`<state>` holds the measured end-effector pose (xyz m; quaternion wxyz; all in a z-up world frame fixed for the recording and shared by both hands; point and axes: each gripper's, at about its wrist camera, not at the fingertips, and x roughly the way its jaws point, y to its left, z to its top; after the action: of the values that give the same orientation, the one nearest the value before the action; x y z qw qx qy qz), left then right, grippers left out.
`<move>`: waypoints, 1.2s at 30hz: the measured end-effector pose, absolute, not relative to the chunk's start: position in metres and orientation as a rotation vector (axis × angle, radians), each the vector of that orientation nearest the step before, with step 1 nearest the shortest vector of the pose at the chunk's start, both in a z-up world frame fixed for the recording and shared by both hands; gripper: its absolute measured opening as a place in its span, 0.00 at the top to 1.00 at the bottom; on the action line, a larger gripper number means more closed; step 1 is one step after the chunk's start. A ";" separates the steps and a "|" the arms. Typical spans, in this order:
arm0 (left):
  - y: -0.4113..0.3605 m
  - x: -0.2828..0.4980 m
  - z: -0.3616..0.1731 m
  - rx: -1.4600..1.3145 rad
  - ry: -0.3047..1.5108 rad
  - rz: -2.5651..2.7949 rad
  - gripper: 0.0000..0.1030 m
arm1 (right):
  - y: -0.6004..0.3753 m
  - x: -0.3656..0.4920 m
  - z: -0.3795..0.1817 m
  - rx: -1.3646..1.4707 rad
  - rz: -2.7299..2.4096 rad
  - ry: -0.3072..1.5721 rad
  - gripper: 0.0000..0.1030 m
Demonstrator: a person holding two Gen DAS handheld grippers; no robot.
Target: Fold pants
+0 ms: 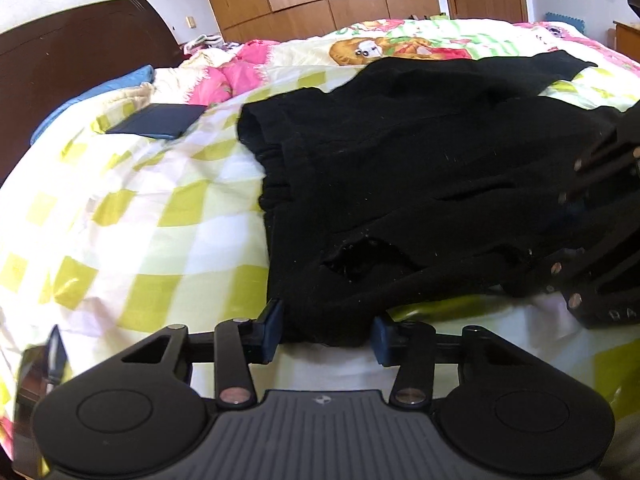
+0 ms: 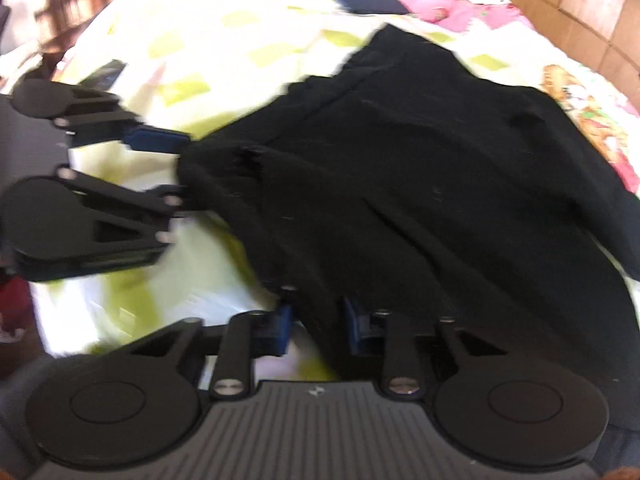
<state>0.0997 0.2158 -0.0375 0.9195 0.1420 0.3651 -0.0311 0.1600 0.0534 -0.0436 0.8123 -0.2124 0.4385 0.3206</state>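
Though half-wide, grippers (image 1: pixel 328 332) (image 2: pixel 316 320) tight on pants (image 1: pixel 400 160)

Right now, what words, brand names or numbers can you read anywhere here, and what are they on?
"BA": on the body of the right hand-held gripper, left wrist view; the picture's edge cuts it off, so the reading is unsure.
Small emblem on the left hand-held gripper: a mark only, no letters.
Greenish lettering on the cartoon quilt: too blurred to read.
Nothing else legible.
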 end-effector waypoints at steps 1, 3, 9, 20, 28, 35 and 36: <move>0.221 0.098 -0.036 0.301 0.750 -0.055 0.44 | 0.063 0.156 -0.044 -0.457 0.700 0.936 0.73; 0.236 0.098 -0.036 0.309 0.757 -0.028 0.45 | 0.079 0.149 -0.044 -0.448 0.718 0.928 0.73; 0.278 0.095 -0.037 0.321 0.822 0.134 0.59 | 0.119 0.147 -0.053 -0.344 0.743 0.943 0.61; 0.184 0.082 0.007 0.373 0.690 0.014 0.58 | -0.065 0.135 -0.018 -0.026 0.451 0.903 0.44; -0.005 0.084 -0.009 0.386 0.687 -0.391 0.55 | -0.359 0.082 -0.024 0.334 -0.251 0.869 0.40; -0.141 0.081 -0.026 0.494 0.669 -0.603 0.54 | -0.489 0.064 -0.040 0.694 -0.413 0.699 0.30; -0.151 0.085 -0.027 0.504 0.668 -0.610 0.54 | -0.497 0.068 -0.044 0.743 -0.404 0.683 0.30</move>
<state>0.0853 -0.1510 -0.0269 0.8689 0.2409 0.3190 -0.2917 0.0678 -0.4967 -0.0444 0.8560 0.3533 0.3248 -0.1923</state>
